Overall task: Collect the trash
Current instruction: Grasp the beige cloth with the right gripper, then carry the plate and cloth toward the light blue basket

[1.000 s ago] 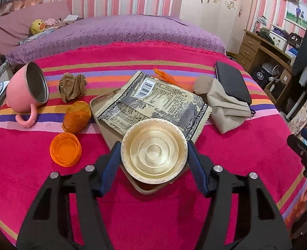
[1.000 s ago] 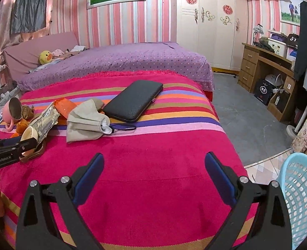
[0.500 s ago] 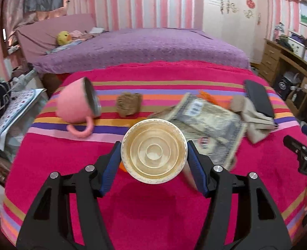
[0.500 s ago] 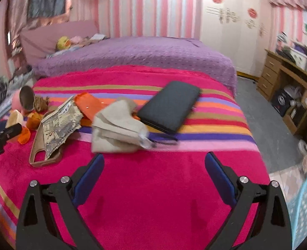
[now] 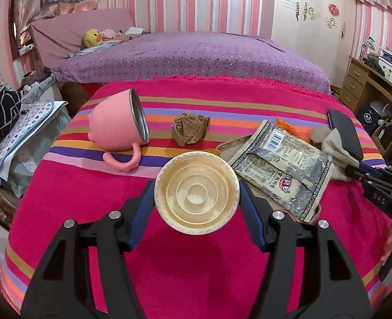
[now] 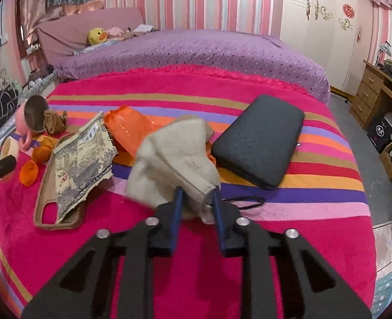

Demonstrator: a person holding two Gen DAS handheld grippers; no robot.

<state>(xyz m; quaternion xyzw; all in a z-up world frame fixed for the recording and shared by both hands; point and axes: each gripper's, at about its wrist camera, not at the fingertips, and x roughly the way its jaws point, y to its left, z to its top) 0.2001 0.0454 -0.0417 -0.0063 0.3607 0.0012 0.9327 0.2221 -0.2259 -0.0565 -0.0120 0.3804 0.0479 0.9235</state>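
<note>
Two grippers over a striped bed blanket, each with something between its fingers.

The left gripper clamps a small cream paper cup, its open mouth facing the camera, above the pink blanket. The right gripper is closing, its fingers on either side of the near hem of a beige cloth. A printed snack wrapper bears a barcode and dense small print that I cannot read; it lies on a tan phone case just right of the cup. Only the left view shows the tipped pink mug whole; only the right view shows the whole black pouch and orange plastic.
</note>
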